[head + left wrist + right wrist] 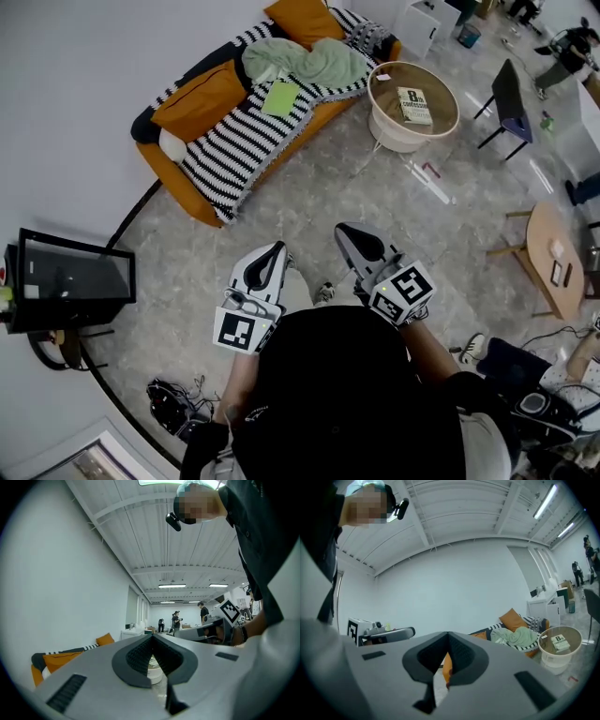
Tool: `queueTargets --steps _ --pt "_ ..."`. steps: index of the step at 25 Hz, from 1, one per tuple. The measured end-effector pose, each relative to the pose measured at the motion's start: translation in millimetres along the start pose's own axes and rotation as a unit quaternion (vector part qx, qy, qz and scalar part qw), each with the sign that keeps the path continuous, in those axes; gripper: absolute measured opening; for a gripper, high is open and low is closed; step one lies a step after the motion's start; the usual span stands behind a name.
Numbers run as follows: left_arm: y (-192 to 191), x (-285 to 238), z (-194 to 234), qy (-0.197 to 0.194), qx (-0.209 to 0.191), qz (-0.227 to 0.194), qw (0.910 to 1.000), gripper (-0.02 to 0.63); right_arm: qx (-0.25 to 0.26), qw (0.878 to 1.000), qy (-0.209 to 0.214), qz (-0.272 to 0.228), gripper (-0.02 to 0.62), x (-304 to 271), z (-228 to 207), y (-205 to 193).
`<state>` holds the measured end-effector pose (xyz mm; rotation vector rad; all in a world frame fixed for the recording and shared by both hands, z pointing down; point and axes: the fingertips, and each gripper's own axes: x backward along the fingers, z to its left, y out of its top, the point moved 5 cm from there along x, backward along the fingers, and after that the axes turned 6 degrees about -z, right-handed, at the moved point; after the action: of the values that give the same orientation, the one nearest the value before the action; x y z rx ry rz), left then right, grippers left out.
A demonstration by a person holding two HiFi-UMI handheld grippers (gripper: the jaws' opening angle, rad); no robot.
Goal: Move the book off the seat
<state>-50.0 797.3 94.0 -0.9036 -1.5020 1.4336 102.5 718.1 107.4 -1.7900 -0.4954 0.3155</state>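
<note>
A pale green book [280, 97] lies on the seat of an orange sofa [176, 173] covered by a black-and-white striped throw, next to a crumpled green blanket [309, 62]. Both grippers are held close to the person, far from the sofa, pointing level towards it. My left gripper [278, 248] [152, 637] is shut with nothing in it. My right gripper [342, 228] [447, 634] is shut and empty too. In the right gripper view the sofa [513, 620] and green blanket [516, 636] show far off; the book is not visible there.
A round white side table [412, 131] [558, 660] with another book [413, 105] on it stands right of the sofa. A screen on a stand [75, 278] is at the left, a black chair [511, 98] and a wooden table [548, 272] at the right. Cables [173, 403] lie on the floor.
</note>
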Motion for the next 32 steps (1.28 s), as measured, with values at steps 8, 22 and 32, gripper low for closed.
queueTargets --steps 8,22,32 --pt "-10.3 -21.2 26.2 -0.003 0.012 0.007 0.9999 0.008 -0.008 1.0 -0.008 0.013 0.014 -27.6 -17.7 -3.5" --pt "-29.4 -105.5 115.3 -0.02 0.026 0.018 0.9993 0.008 -0.02 0.998 -0.052 0.039 0.014 -109.2 -89.0 -2.4" --pt "-29.3 -164.0 204.8 -0.039 0.029 0.012 0.9987 0.008 -0.013 0.996 -0.076 0.035 0.014 -198.6 -127.8 5.9"
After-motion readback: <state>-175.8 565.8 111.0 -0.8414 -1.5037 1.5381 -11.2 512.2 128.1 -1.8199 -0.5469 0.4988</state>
